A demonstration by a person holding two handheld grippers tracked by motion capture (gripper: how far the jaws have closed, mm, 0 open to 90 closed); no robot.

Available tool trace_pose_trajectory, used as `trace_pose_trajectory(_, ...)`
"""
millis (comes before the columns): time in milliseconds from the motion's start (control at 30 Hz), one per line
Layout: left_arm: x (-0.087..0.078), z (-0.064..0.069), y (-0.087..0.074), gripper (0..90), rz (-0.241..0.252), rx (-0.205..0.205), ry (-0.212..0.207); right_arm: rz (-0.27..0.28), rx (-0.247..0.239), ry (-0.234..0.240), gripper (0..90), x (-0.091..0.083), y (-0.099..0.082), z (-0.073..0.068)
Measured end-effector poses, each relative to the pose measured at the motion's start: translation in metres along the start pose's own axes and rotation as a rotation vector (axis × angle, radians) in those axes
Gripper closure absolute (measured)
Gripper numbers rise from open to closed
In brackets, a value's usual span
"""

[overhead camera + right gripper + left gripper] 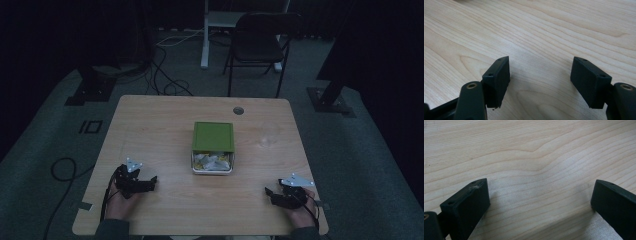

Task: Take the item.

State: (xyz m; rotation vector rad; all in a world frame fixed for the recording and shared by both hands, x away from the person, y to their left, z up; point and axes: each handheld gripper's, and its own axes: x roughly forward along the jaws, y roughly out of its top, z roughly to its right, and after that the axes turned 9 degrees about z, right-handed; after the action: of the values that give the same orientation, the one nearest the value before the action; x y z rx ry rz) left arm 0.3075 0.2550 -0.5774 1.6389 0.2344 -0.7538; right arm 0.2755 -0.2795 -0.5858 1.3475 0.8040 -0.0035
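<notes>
A small container (213, 162) stands at the middle of the wooden table (150, 130). Its green lid (213, 136) is slid back, and pale wrapped pieces (212, 161) show in the uncovered front part. My left gripper (150, 184) rests near the table's front left, held in a hand, jaws wide apart with bare wood between them (540, 195). My right gripper (270, 194) rests near the front right, also open over bare wood (540, 72). Both grippers are well short of the container.
A round cable hole (238, 110) sits near the table's far edge. A black chair (260, 42) and a white desk leg (205, 35) stand beyond the table. Cables (165, 75) run over the dark floor, and black stand bases (90, 90) flank the table.
</notes>
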Motion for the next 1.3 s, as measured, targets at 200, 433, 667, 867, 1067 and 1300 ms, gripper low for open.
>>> trace_pose_trajectory(200,0.0,0.0,0.0,2.7,0.0,0.0,0.0,0.001,0.002,-0.003,32.6,0.0,0.0,0.0)
trace_pose_trajectory(433,0.0,0.0,0.0,2.7,0.0,0.001,0.0,0.003,0.006,-0.009,35.5,-0.001,0.0,-0.001)
trace_pose_trajectory(667,0.0,0.0,0.0,2.8,0.0,0.001,0.0,-0.011,0.042,-0.041,39.0,-0.004,0.001,0.001)
trace_pose_trajectory(867,0.0,0.0,0.0,2.7,0.0,0.001,0.0,-0.009,0.033,-0.03,42.5,-0.006,0.004,-0.004)
trace_pose_trajectory(1067,0.0,0.0,0.0,2.7,0.0,0.001,0.0,0.018,0.012,0.008,46.2,-0.007,0.013,-0.02)
trace_pose_trajectory(1300,0.0,0.0,0.0,2.7,0.0,0.001,0.0,0.017,-0.013,0.012,48.9,-0.006,0.017,-0.03)
